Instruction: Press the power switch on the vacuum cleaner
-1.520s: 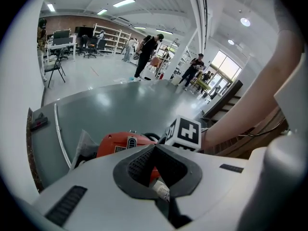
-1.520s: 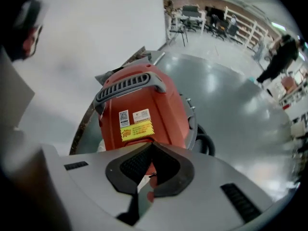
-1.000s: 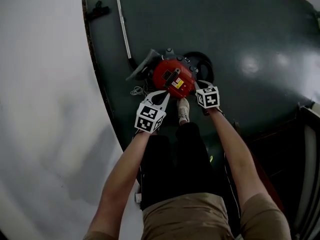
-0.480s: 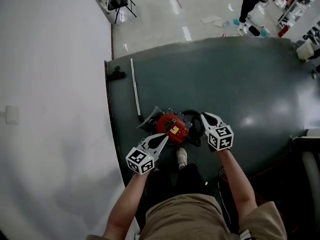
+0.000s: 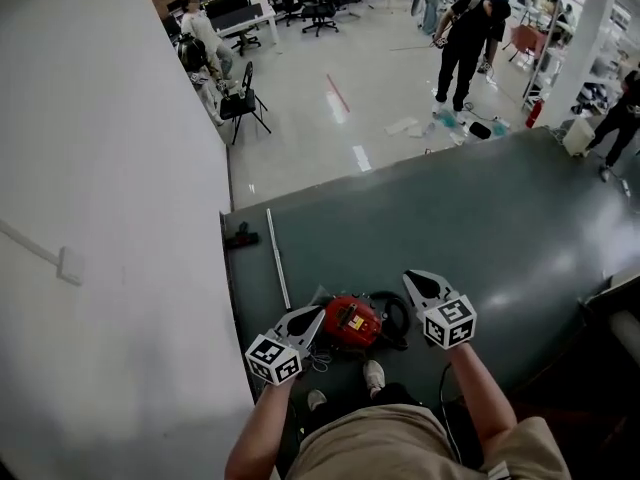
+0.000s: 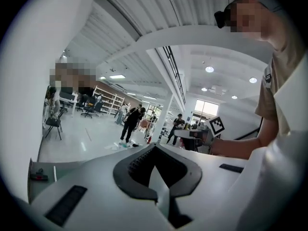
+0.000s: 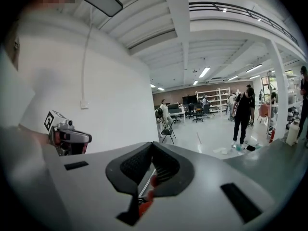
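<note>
Starting with the head view: looking steeply down at the red vacuum cleaner lying on the dark green floor mat, just ahead of the shoes, with a black hose curling at its right side and a metal tube lying on the mat beyond it, near the wall. Holding the left gripper just beside the vacuum's left edge and the right gripper off to the right past the hose, neither one touching anything. Not making out the power switch itself, way too small from up here. Moving on to the left gripper view: aiming out across the open room instead of down, fingers pinched together with nothing between them, and no vacuum showing at all. Moving on to the right gripper view: same deal, fingers closed up and empty, just catching a sliver of the red vacuum through the slot below them. Guessing at standing upright over the thing here, not pressing yet. Next up, probably: bending down, tipping one gripper toward the top of the body, finding the switch and pushing on it with closed fingertips. As for containers: not spotting any bin or box near the vacuum, and not seeing inside the vacuum body either.
</note>
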Demonstrator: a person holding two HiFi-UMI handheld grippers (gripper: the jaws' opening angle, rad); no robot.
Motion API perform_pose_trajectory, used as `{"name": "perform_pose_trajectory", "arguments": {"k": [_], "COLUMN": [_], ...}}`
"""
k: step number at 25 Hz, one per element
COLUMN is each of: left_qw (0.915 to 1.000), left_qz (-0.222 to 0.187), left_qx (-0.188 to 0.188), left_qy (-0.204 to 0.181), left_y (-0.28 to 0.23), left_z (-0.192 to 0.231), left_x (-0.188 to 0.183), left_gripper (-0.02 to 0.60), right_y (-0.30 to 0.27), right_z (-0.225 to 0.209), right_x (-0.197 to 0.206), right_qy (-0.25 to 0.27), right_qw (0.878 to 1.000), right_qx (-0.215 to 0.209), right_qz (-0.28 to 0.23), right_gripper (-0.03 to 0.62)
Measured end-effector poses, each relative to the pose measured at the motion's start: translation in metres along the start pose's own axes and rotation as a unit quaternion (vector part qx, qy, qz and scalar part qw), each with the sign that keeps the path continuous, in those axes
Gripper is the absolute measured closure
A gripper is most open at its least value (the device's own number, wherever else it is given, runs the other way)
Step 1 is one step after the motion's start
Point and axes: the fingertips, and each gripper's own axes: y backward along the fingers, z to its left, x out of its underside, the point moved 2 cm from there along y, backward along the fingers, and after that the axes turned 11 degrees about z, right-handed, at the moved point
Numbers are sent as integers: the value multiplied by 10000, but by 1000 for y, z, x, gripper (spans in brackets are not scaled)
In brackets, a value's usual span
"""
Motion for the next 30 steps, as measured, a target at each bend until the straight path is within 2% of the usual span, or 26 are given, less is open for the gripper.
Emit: {"name": "perform_pose_trajectory", "arguments": {"k": [4, 7, 16, 25, 30], "left_qw": [9995, 9981, 9931, 9900, 9901], "left_qz": [-92, -265, -722, -813, -751], "left_qx": [131, 93, -14, -110, -318], "left_qy": [-284, -542, -926, -1152, -1142], "left_y": [42, 75, 156, 216, 231], "left_z": [-9, -7, 12, 26, 28], "left_x": [-26, -45, -69, -63, -50], "left_gripper": [577, 577, 577, 577, 577], "right_y": [30, 41, 72, 110, 126], "right_z": [45, 78, 156, 217, 216], "right_x": [-38, -56, -75, -57, -35], "right_qy": [193, 292, 438, 451, 313], "right_qw": [9994, 9985, 9950, 9904, 9899], "right_qx": [58, 34, 388, 755, 870], "right_qz": [-293, -455, -808, -1063, -1071], "right_gripper": [582, 582, 582, 582, 582]}}
